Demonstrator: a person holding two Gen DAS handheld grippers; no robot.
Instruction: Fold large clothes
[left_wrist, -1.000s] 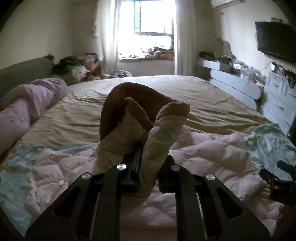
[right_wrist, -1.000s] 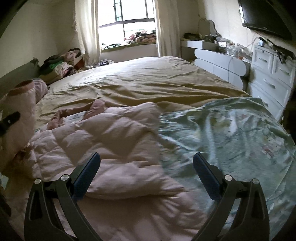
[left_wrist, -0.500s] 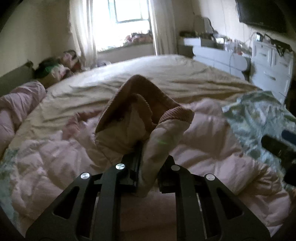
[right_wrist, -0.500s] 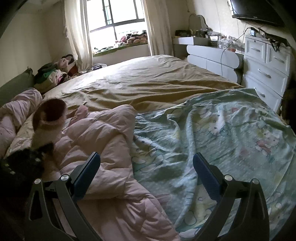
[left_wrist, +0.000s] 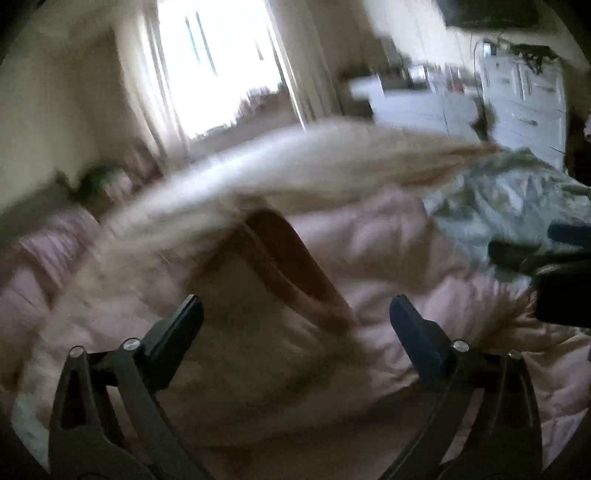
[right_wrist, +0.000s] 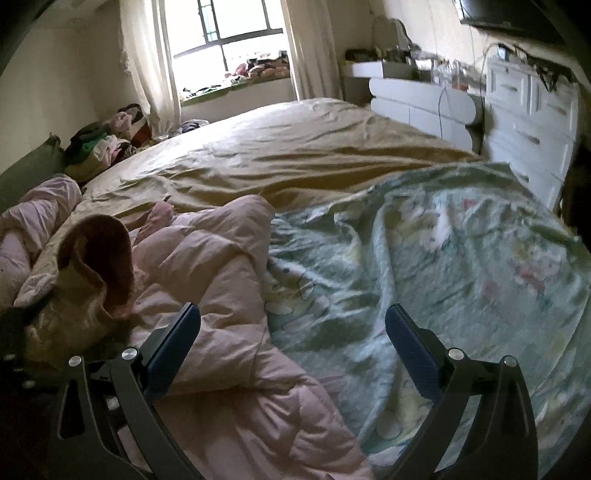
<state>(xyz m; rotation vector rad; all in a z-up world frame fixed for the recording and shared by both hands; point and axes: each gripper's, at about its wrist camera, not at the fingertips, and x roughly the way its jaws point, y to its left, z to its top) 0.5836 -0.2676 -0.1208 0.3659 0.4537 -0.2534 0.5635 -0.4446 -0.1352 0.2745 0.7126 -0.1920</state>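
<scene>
Your left gripper (left_wrist: 295, 314) has just been opening; nothing is pinched now. The cream garment (right_wrist: 92, 280) is lying on the pink quilt (right_wrist: 221, 295), brown collar opening pointing up, long axis unclear. Your right gripper (right_wrist: 293, 323) is standing wide, empty. No readable writing.

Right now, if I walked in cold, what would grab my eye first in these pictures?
Probably the cream garment with a brown corduroy lining, lying crumpled on the pink padded quilt at the near left of the bed. Beside it, on the right, spreads a pale green cartoon-print blanket. Both pairs of tongs stand open over the bedding, the left tongs having just opened with nothing pressed between them, the right tongs empty too.
</scene>
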